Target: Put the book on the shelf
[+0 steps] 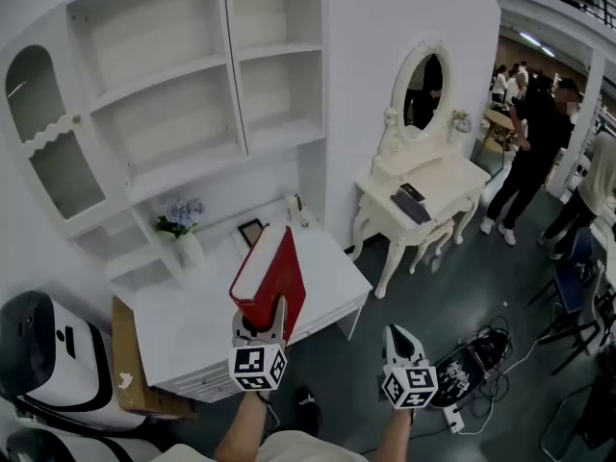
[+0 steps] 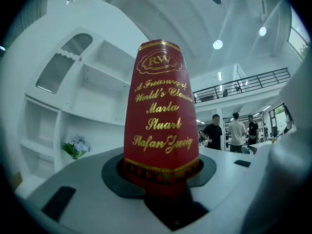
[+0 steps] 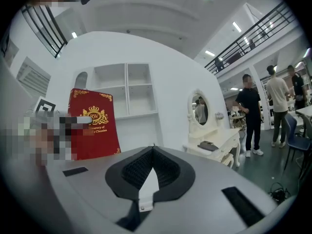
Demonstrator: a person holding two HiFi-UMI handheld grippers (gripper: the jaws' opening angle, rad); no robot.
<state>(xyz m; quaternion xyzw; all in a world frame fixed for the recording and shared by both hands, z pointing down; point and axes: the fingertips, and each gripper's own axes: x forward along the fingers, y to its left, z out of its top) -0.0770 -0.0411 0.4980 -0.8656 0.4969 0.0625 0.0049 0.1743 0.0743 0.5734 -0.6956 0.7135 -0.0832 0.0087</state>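
Observation:
A thick red book (image 1: 269, 282) with gold lettering stands upright in my left gripper (image 1: 261, 338), whose jaws are shut on its lower end. In the left gripper view the book's spine (image 2: 162, 111) fills the middle, rising from between the jaws. The book hangs over the front of the white desk (image 1: 202, 325), below the white wall shelf (image 1: 183, 94). My right gripper (image 1: 402, 346) is to the right, lower, shut with nothing in it; its closed tips (image 3: 152, 151) meet. The red book's cover (image 3: 93, 123) appears at the left of the right gripper view.
A small vase of flowers (image 1: 181, 229) and a picture frame (image 1: 251, 231) stand on the desk. A white dressing table with an oval mirror (image 1: 423, 186) is to the right. People (image 1: 534, 152) stand at the far right. Cables and a dark device (image 1: 472, 369) lie on the floor.

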